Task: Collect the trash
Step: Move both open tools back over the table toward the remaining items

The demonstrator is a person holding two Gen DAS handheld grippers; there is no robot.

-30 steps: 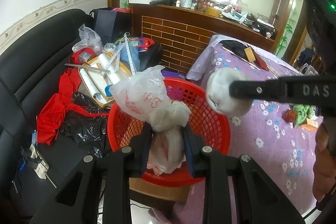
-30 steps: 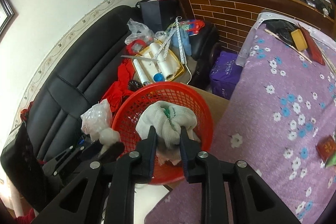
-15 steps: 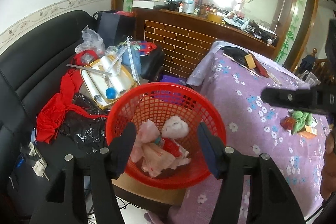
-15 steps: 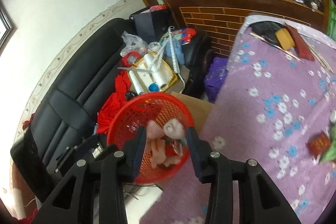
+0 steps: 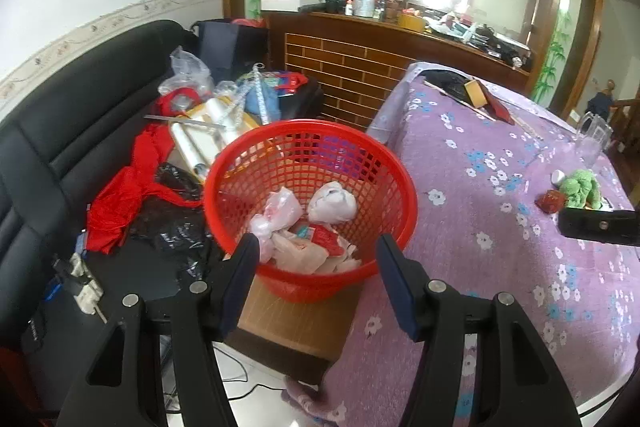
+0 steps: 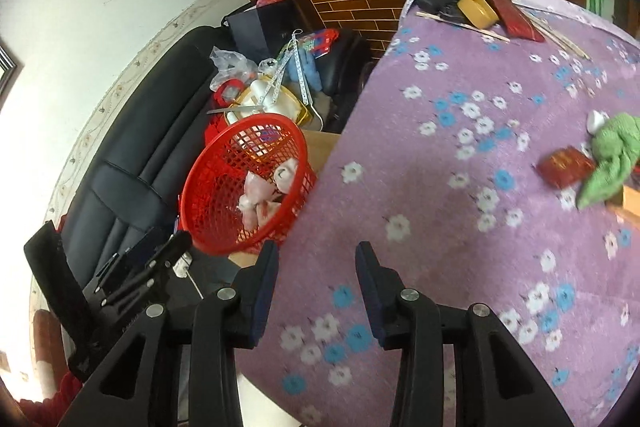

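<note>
Several crumpled bits already sit in the red basket point(image 5: 310, 163) — both grippers' jaws are wide and empty, while a red packet point(image 6: 565, 164) and green cloth point(image 6: 612, 151) wait on the tabletop point(image 6: 440, 187).

Left wrist view: close above red basket point(image 5: 310, 187), facing down toward black sofa point(image 5: 60, 131) and brick counter point(image 5: 360, 67). Right wrist view: low over purple floral tablecloth point(image 6: 460, 187), tilted. Shared: basket, sofa, tablecloth, counter.
</note>
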